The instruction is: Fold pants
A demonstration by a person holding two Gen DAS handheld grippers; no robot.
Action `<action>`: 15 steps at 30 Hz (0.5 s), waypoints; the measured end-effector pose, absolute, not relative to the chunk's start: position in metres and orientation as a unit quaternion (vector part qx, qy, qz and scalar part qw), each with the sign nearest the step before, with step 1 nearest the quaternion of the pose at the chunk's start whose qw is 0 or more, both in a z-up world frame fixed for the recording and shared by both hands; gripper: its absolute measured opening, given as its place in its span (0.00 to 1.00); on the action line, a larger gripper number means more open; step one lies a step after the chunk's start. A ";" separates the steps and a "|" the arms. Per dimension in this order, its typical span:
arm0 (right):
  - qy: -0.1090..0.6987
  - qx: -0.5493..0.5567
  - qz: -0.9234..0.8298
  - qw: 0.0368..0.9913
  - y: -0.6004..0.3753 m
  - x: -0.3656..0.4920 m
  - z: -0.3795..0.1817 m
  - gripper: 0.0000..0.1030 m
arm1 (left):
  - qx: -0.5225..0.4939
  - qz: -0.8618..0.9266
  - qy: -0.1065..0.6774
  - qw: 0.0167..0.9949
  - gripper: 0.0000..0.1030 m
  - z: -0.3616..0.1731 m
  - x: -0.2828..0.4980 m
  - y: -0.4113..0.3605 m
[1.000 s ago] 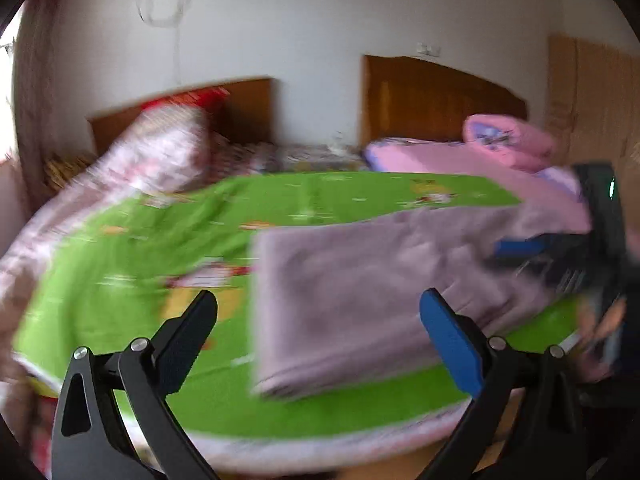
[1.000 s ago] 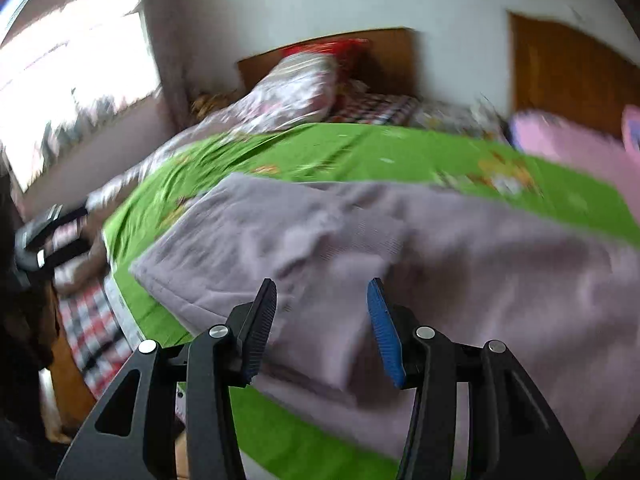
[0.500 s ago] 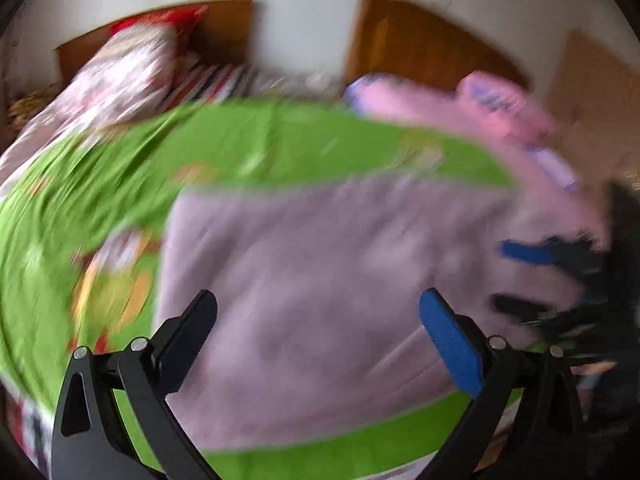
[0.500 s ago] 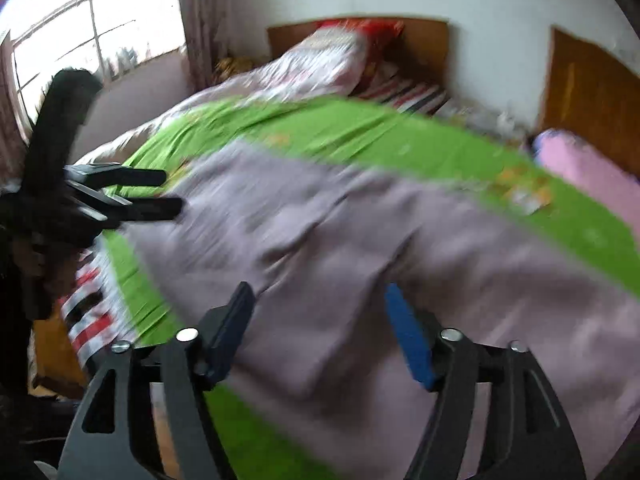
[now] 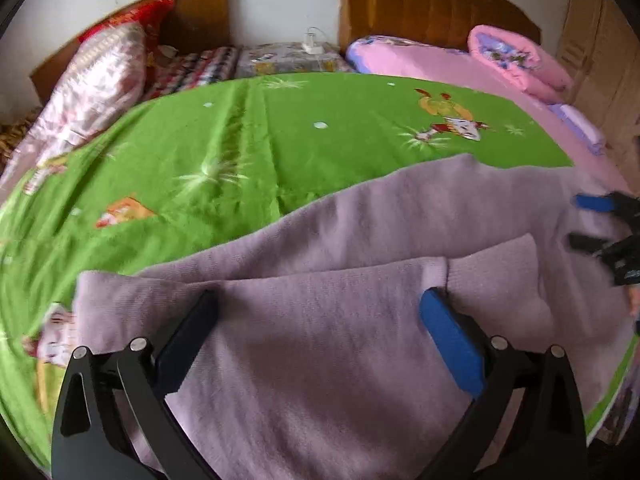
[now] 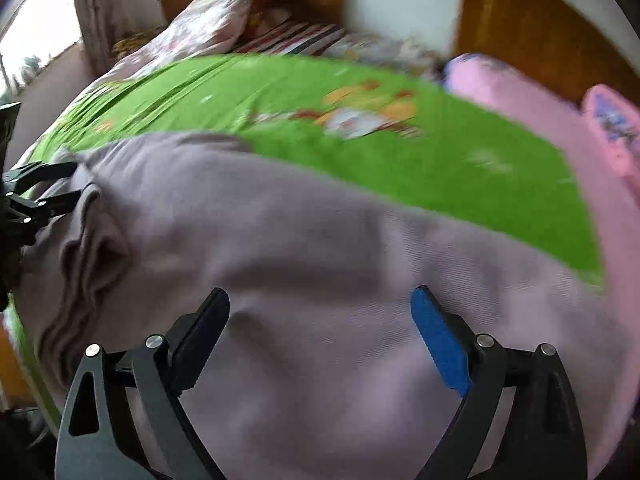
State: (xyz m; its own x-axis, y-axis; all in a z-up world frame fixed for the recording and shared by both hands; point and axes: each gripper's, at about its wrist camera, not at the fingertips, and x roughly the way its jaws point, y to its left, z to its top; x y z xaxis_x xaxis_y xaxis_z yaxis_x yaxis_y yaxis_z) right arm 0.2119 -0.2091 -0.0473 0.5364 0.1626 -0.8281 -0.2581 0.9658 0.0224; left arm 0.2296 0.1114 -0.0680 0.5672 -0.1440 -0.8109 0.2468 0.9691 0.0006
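Mauve pants [image 5: 400, 232] lie spread across the near part of a green bed sheet [image 5: 320, 128], with a folded layer on top near the front. My left gripper [image 5: 320, 300] hangs open just above that folded layer, pinching nothing. In the right wrist view the pants [image 6: 280, 220] fill the lower half, bunched at their left end. My right gripper [image 6: 320, 296] hovers over the cloth with its jaws opening, and the pads press on nothing. Each gripper shows in the other's view: the right gripper [image 5: 592, 220] at the right edge, the left gripper [image 6: 48, 188] at the left edge.
A floral pillow [image 5: 100, 80] and a red one lie at the back left by a wooden headboard [image 5: 432, 8]. A pink quilt [image 5: 520, 60] covers the neighbouring bed on the right. The bed's near edge [image 5: 612, 396] drops off at lower right.
Both grippers came down and in over the pants, which now fill more of each view. The right gripper's jaws spread much wider. The left gripper stayed open.
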 end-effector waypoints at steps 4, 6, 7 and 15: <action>0.464 -0.026 0.087 0.881 -0.255 0.186 -0.045 0.87 | 0.081 -0.124 0.410 0.900 0.98 -0.036 0.214 0.084; 0.494 -0.032 0.071 0.866 -0.275 0.180 -0.064 0.87 | 0.096 -0.145 0.404 0.898 0.98 -0.033 0.208 0.065; 0.501 -0.021 0.092 0.860 -0.282 0.177 -0.073 0.88 | 0.109 -0.153 0.407 0.894 0.98 -0.037 0.209 0.057; 0.387 0.093 0.069 0.915 -0.348 0.091 -0.016 0.88 | 0.133 -0.118 0.402 0.898 0.98 -0.047 0.199 0.033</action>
